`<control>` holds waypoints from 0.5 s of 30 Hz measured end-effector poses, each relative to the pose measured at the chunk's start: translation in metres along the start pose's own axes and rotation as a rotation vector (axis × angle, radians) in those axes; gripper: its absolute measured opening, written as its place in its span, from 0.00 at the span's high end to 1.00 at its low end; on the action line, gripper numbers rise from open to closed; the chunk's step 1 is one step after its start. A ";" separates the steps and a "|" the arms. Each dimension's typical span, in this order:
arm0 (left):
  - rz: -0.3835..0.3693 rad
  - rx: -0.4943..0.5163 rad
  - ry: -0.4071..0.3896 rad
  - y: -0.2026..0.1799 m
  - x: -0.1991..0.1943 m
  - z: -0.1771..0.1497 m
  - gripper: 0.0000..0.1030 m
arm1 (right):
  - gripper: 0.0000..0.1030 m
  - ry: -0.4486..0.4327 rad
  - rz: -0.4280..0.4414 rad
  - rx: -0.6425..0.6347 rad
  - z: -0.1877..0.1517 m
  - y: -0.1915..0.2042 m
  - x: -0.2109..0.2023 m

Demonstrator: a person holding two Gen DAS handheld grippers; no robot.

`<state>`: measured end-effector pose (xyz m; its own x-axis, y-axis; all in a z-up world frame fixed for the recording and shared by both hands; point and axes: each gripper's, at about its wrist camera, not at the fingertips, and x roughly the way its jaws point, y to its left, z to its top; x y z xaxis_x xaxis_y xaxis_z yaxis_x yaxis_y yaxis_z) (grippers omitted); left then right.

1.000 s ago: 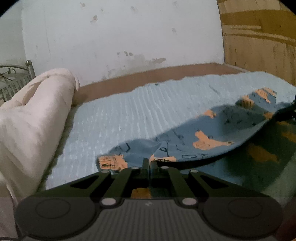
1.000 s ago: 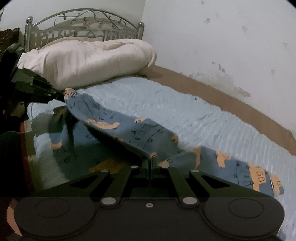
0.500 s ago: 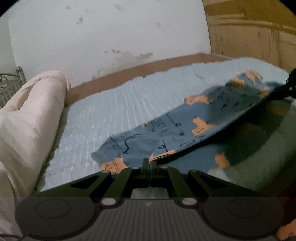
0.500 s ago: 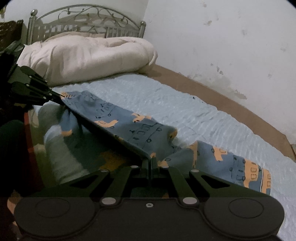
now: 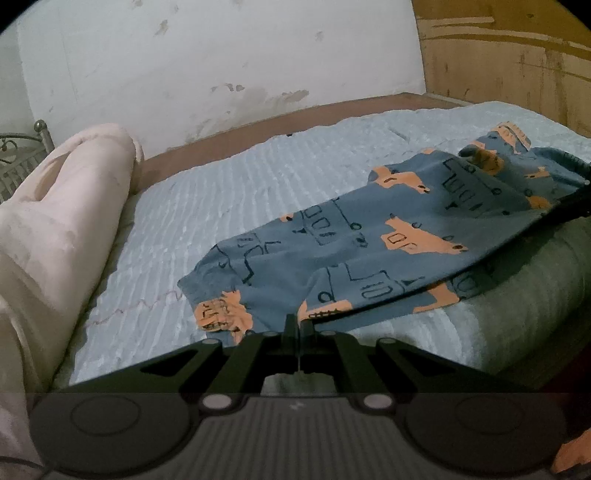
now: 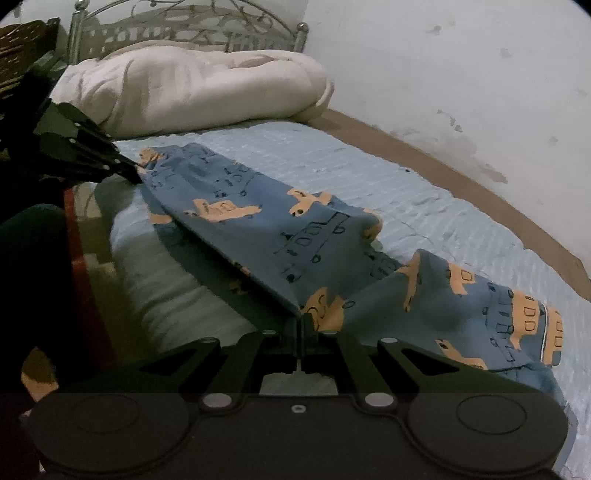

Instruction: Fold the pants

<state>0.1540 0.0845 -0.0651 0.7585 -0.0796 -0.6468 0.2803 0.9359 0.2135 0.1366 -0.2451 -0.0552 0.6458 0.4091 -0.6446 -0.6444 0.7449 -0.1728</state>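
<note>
On bed (image 5: 258, 177), pants (image 5: 369, 251) between clamped grippers

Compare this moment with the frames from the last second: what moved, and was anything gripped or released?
Both grippers, left gripper and right gripper, carried the held edge of the pants down toward the blue bedspread, so the raised cloth now lies lower and flatter. Nothing was released or newly gripped; both stay shut on the cloth. The cream comforter kept its place.

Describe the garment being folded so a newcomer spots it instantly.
On the pale blue ribbed bedspread, below the cream rolled duvet at the metal headboard, lie blue pants with orange vehicle prints. Both the left gripper and right gripper pinch them; nothing else is patterned.
</note>
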 end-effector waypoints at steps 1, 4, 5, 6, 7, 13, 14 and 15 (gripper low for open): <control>0.002 0.000 0.003 0.000 0.001 0.000 1.00 | 1.00 0.004 0.002 -0.006 0.000 0.000 0.000; 0.008 0.012 0.006 -0.003 0.002 -0.001 1.00 | 1.00 0.024 0.011 -0.011 -0.004 0.001 0.005; 0.009 0.011 0.004 -0.003 0.001 0.000 0.99 | 1.00 0.029 0.014 -0.009 -0.005 0.001 0.006; 0.007 0.006 0.008 -0.003 0.000 0.000 0.97 | 1.00 0.035 0.015 -0.003 -0.006 0.001 0.008; 0.008 -0.004 0.009 -0.003 -0.002 0.001 0.94 | 0.97 0.038 0.014 0.005 -0.006 0.001 0.008; -0.034 -0.152 -0.028 -0.008 -0.024 0.011 0.23 | 0.33 -0.046 -0.012 0.170 -0.011 -0.015 -0.010; -0.051 -0.157 -0.040 -0.013 -0.026 0.015 0.19 | 0.26 -0.065 -0.024 0.216 -0.014 -0.021 -0.016; -0.066 -0.155 -0.051 -0.019 -0.028 0.019 0.10 | 0.17 -0.087 -0.037 0.272 -0.018 -0.028 -0.023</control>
<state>0.1388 0.0619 -0.0372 0.7712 -0.1562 -0.6172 0.2392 0.9695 0.0535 0.1326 -0.2852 -0.0491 0.7069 0.4139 -0.5736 -0.4936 0.8695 0.0190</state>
